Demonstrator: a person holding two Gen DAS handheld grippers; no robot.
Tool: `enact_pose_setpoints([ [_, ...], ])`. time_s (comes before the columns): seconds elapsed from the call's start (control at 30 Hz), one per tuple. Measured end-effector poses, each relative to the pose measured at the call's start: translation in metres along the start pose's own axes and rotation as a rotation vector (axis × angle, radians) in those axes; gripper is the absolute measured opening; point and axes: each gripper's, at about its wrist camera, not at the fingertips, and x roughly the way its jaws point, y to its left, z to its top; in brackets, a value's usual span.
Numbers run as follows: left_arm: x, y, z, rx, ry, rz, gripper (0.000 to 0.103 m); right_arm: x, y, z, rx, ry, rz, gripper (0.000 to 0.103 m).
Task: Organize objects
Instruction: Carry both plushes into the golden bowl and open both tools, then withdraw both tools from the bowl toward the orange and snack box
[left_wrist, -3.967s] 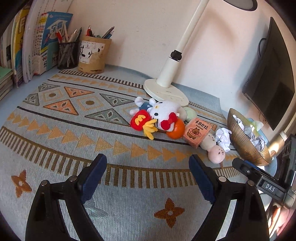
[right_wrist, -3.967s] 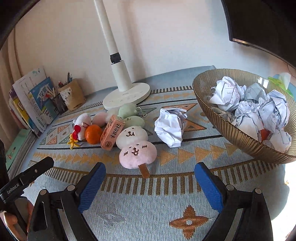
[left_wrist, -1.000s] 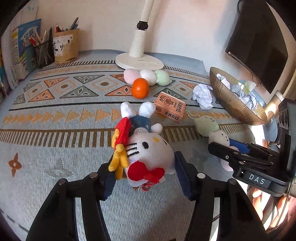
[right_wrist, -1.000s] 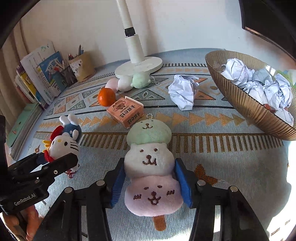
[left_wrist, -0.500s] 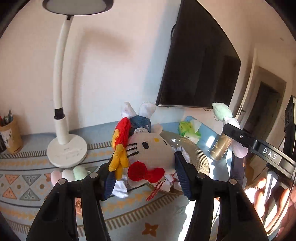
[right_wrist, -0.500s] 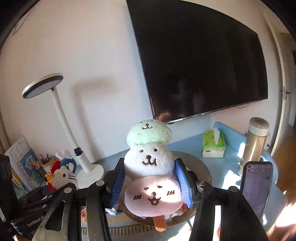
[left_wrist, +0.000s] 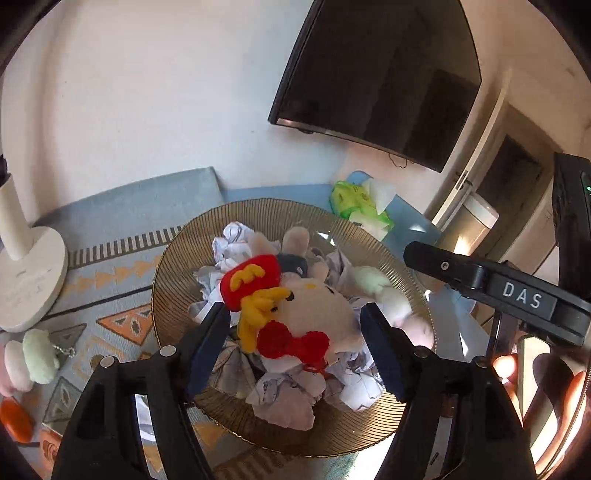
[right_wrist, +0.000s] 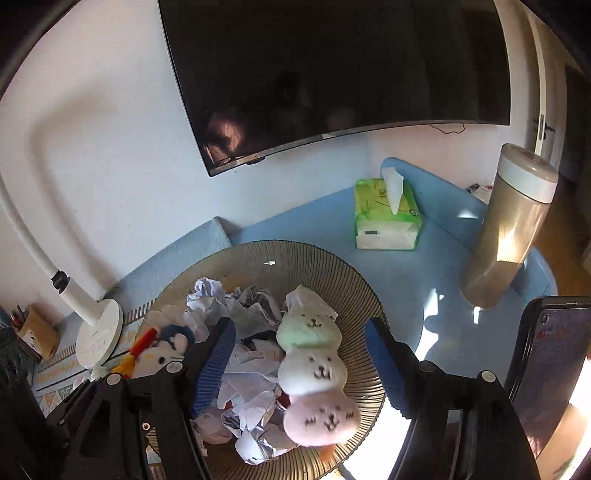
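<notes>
bowl (left_wrist: 177, 280): ribbed, glossy gold, I'd say
toys (right_wrist: 314, 369): soft matt plush
paper (right_wrist: 251, 402): crumpled, rough
table (right_wrist: 436, 284): smooth glossy blue

A home, a living room or study by the look: wall-mounted TV (right_wrist: 332, 74), white desk lamp (right_wrist: 98, 334), tissue box (right_wrist: 386, 218), thermos (right_wrist: 509, 229), pen holder (right_wrist: 35, 332). Patterned cloth (left_wrist: 110, 317) over a blue surface (right_wrist: 424, 280); door (left_wrist: 491, 177) to the right.
</notes>
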Motion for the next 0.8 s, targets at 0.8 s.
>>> enact_pose_setpoints([
  [0.8,-0.207,0.161,-0.135,-0.262,-0.206,0.47,0.102,-0.015,0.171,-0.154,-0.354,0.026,0.376,0.096],
])
